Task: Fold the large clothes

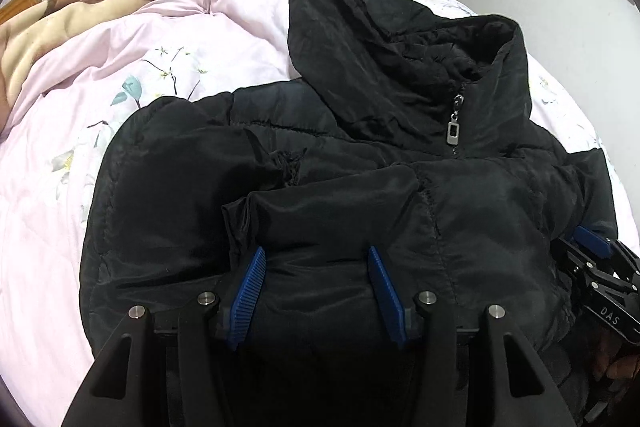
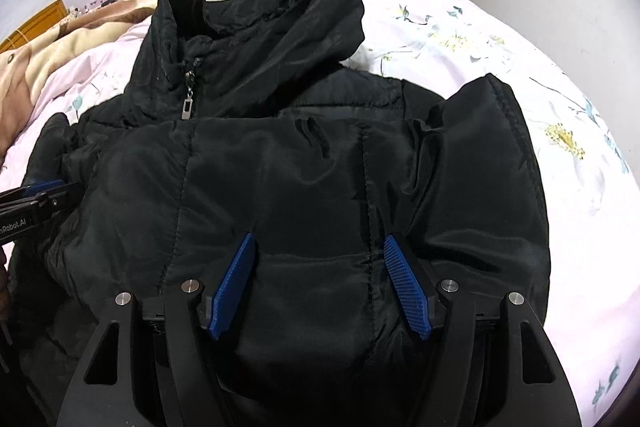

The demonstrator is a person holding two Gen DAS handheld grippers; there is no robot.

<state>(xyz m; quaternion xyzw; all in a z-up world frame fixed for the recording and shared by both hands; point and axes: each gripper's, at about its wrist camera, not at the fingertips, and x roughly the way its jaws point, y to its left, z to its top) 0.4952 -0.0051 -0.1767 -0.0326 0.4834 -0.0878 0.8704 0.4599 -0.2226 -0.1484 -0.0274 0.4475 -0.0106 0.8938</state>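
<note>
While the black jacket [image 1: 360,155] lies on the pink quilt [image 1: 80,147], left gripper [image 1: 318,259] and right gripper [image 2: 320,247] stand released over it; bare quilt surrounds, near hem hidden

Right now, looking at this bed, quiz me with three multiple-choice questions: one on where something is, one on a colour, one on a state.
1. Where does the black jacket lie?
A. on the pink floral quilt
B. on the floor
C. over a chair

2. What colour are the pads of each claw?
A. red
B. blue
C. white

3. How is the jacket's front zipper?
A. undone all the way down
C. pulled up to the collar
B. torn out of the jacket

Answers:
1 A, quilt shows around the jacket on both sides.
2 B, ribbed blue pads show on the left claw and the right claw.
3 C, the metal pull hangs just under the standing collar.
</note>
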